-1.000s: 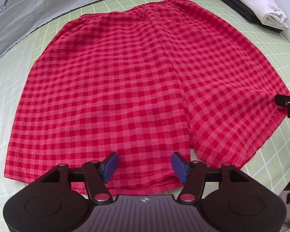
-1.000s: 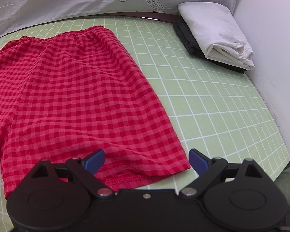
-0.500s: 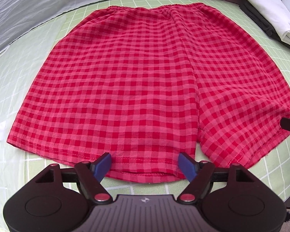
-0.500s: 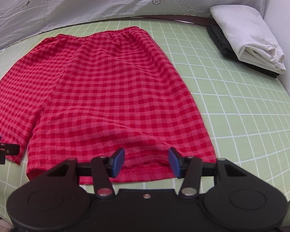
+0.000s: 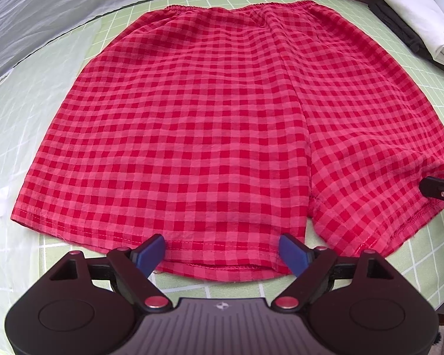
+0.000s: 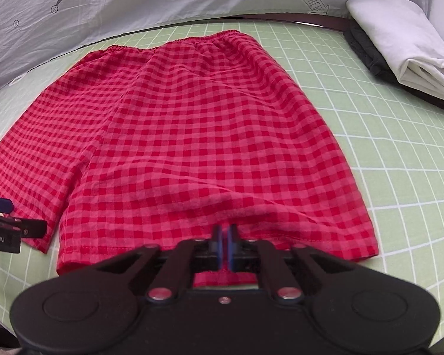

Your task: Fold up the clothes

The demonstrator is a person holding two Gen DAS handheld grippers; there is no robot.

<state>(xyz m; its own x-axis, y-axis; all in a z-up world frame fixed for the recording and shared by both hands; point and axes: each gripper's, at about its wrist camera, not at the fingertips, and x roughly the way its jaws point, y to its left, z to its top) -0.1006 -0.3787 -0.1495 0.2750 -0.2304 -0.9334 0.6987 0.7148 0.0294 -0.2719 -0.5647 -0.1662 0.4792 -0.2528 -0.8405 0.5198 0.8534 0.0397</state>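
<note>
Whereas half a second ago the right claw stood partly open over the hem, its blue pads now meet on the fabric, and the left claw has spread a little wider than before.

On the left, the left claw (image 5: 222, 251) sits at the near hem of the red checked shorts (image 5: 222, 124), its two blue pads (image 5: 151, 250) well apart and straddling the bottom edge of the left leg; the cloth lies between them but neither pad presses on it, so this claw holds nothing. A pale grid-lined green mat (image 5: 83, 47) covers the desk, with a white printed sheet (image 5: 44, 9) draped behind it. The shorts lie spread flat on the mat, elastic waistband at the far side, both leg hems toward the cameras, the crotch split just right of the left claw.

Toward the right, the right claw (image 6: 224, 247) is clamped on the near hem of the right leg, pads together with only a thin line of cloth between them. Fabric bunches into a raised ridge just beyond the pinch, while the rest of that leg stays flat. In the left wrist view the tip of the right claw shows at the far right edge, touching the hem corner; in the right wrist view the left claw's tip shows at the far left.

Farthest right, a folded white cloth (image 6: 399, 38) rests on a dark folded garment (image 6: 370, 59) at the mat's back corner, well apart from the shorts.
</note>
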